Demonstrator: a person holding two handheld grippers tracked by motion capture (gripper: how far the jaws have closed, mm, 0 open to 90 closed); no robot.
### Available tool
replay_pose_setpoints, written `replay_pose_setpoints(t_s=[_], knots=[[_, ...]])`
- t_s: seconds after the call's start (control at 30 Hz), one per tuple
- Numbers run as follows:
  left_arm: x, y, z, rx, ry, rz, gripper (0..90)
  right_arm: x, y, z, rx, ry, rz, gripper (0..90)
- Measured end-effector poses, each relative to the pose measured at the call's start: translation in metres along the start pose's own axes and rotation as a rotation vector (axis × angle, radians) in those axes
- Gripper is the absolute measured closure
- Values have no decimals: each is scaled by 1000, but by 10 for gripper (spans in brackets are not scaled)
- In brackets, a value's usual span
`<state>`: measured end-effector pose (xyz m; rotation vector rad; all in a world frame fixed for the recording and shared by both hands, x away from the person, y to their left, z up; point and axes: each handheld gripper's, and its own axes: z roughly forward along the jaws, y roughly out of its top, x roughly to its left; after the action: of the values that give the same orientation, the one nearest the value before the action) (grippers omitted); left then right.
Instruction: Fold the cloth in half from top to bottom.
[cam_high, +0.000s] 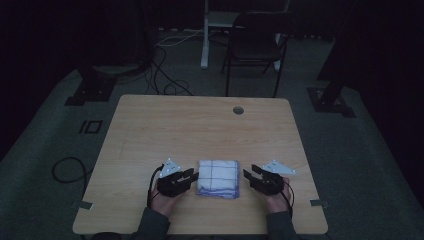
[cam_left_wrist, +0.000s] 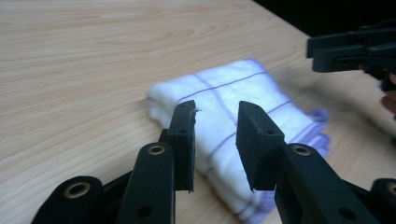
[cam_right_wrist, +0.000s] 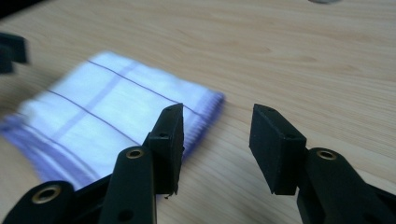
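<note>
Dim carpeted floor (cam_high: 350, 165) surrounds a pale wooden table (cam_high: 200, 125), with a dark folding chair (cam_high: 255, 45) and loose cables (cam_high: 165, 75) beyond its far edge. On the near middle of the table lies a folded white cloth (cam_high: 218, 178) with thin purple lines, several layers stacked into a neat square. A person's hands come in from the near edge, one on each side of the cloth.

The left gripper (cam_high: 189, 176) sits just beside the cloth's left edge, jaws parted with nothing between them; its own view shows the cloth (cam_left_wrist: 233, 126) lying past the tips. The right gripper (cam_high: 251, 174) sits just off the right edge, jaws likewise apart and empty, the cloth (cam_right_wrist: 116, 116) beside its left jaw.

The folding looks finished and the cloth let go. Judging from this, the next move is simply to draw both grippers clear without dragging a layer loose.
</note>
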<state>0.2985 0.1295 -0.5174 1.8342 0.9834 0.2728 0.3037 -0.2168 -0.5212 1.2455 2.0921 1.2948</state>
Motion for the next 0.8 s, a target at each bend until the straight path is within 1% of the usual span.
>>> replay_pose_setpoints(t_s=[0.07,0.1,0.17,0.23,0.3,0.37,0.43,0.6,0.7,0.8], knots=[[5,0,0,10,14,-6,677,-2,-1,2,28,-43,-25,547],[7,-1,-1,12,19,-16,676,-2,-1,3,39,-55,-27,546],[11,-1,-2,11,32,-24,674,-5,-2,5,49,-62,-23,544],[15,-1,-3,10,47,-27,669,-7,-2,6,62,-80,-28,542],[19,-1,-3,15,66,-24,661,-10,-3,8,73,-95,-29,538],[24,-1,-3,38,73,-28,645,-13,-3,10,81,-117,-29,529],[29,-1,-1,59,85,-42,642,-17,-3,13,93,-141,-35,529],[42,-4,1,86,141,-50,628,-24,-5,17,107,-161,-16,523],[48,-4,2,85,183,-51,613,-27,-5,17,115,-170,0,521],[54,-5,3,87,204,-68,612,-30,-6,18,123,-174,12,520]])
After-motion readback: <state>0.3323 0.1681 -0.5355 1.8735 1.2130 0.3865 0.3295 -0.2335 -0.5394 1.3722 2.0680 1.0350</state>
